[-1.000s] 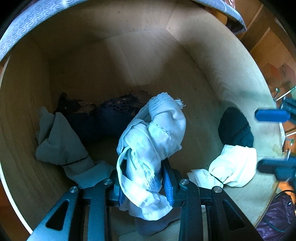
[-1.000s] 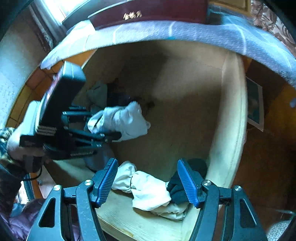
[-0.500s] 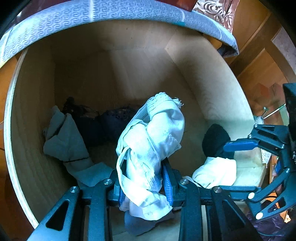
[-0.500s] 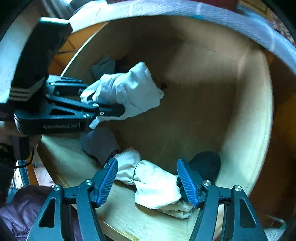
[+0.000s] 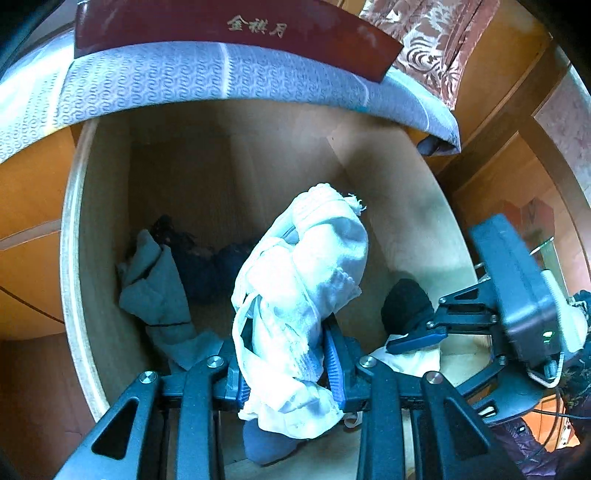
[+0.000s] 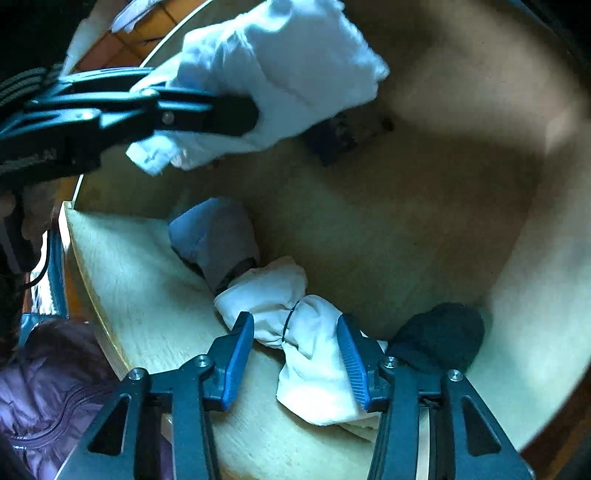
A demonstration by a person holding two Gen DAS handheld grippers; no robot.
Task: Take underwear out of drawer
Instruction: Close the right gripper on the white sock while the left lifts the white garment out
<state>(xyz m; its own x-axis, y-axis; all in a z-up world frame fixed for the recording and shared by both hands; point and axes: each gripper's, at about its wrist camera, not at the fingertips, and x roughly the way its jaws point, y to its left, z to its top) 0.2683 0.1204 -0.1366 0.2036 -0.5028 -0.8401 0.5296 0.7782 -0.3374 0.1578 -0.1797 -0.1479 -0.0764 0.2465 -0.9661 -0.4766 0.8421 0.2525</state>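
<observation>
While your left gripper (image 5: 284,373) grips the white underwear (image 5: 301,295), keep the right gripper's (image 6: 297,354) closing fingers centred on the tied white bundle (image 6: 314,354) in the drawer (image 6: 517,280).

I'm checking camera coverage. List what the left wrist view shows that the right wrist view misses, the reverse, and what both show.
Left wrist only: the dark red box with gold lettering on a blue patterned cloth, and a grey-green garment in the drawer.

Right wrist only: the right claw closing around a tied white bundle, and a purple jacket.

Both: the drawer, the white underwear held in the left claw, and a black bundle.
</observation>
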